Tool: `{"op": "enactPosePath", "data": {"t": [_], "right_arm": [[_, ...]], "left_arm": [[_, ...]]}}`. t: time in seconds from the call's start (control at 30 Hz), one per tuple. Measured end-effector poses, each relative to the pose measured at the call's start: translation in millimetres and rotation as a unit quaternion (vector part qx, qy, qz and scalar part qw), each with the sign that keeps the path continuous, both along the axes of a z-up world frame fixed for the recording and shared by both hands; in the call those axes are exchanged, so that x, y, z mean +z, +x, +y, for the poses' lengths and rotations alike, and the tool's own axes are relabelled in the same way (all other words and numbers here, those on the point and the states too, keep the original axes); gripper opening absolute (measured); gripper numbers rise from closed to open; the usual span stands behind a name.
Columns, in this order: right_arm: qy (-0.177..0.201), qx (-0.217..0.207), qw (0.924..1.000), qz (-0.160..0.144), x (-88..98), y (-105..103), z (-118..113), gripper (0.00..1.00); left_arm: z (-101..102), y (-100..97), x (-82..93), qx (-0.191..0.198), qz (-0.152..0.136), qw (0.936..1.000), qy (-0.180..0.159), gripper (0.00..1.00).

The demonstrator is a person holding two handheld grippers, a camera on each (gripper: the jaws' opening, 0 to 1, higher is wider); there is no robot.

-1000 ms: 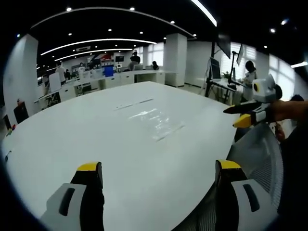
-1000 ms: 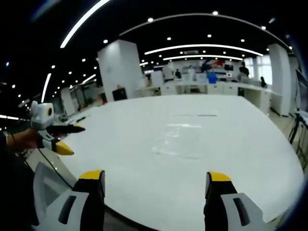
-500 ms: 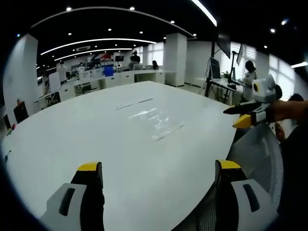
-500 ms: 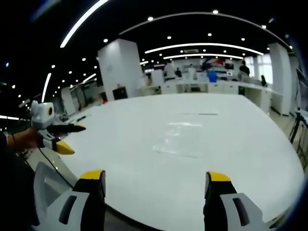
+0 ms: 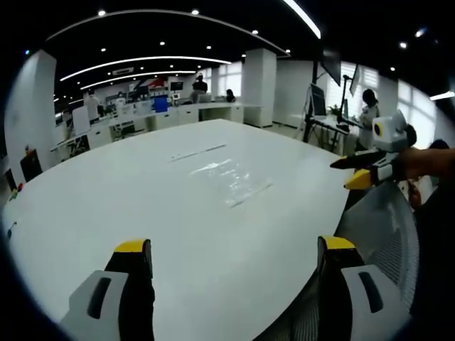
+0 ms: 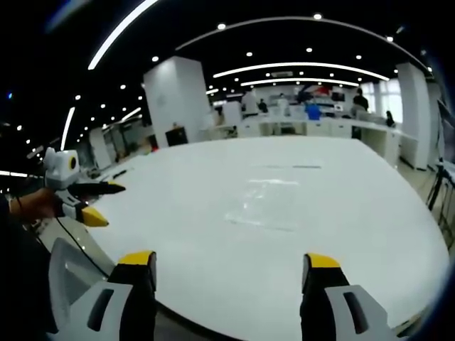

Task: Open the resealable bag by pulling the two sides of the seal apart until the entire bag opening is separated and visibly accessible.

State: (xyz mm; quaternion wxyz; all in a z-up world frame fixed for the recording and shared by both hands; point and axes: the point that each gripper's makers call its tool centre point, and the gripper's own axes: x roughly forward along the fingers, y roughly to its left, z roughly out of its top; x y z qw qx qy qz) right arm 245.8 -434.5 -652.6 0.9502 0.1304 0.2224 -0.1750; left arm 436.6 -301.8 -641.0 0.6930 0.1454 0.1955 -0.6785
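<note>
Clear bag (image 5: 231, 177), white table (image 5: 106, 199)

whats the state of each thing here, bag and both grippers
resealable bag: lying flat on the white table, untouched; too clear and far off to tell if the seal is shut
left gripper: jaws open, empty, held above the near table edge, short of the bag
right gripper: jaws open, empty, also short of the bag

Big open office: white tabletop (image 5: 106, 206), thick white pillars (image 6: 178, 99), ceiling light strips (image 5: 142, 60), desks (image 5: 206, 112) along the far windows (image 5: 227, 78).
</note>
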Motion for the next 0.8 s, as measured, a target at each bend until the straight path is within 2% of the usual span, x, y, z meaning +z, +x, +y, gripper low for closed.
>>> {"op": "enactPosePath", "data": {"t": [0.4, 0.7, 0.8], "right_arm": [[-0.014, 0.006, 0.9998, 0.016, -4.3, -3.7, -17.4, 0.82], [-0.022, 0.025, 0.999, 0.029, -11.9, 3.3, -25.8, 0.78], [-0.028, 0.032, 0.9986, 0.031, -13.4, 6.0, -28.3, 0.74]], "left_arm": [[-3.5, -0.8, -0.1, -0.005, 0.0, 1.0, 0.002, 0.93], [-5.9, -2.9, 0.4, -0.012, -0.001, 0.9999, 0.004, 0.93], [-5.7, -2.7, 0.3, -0.013, -0.002, 0.9999, 0.005, 0.93]]}}
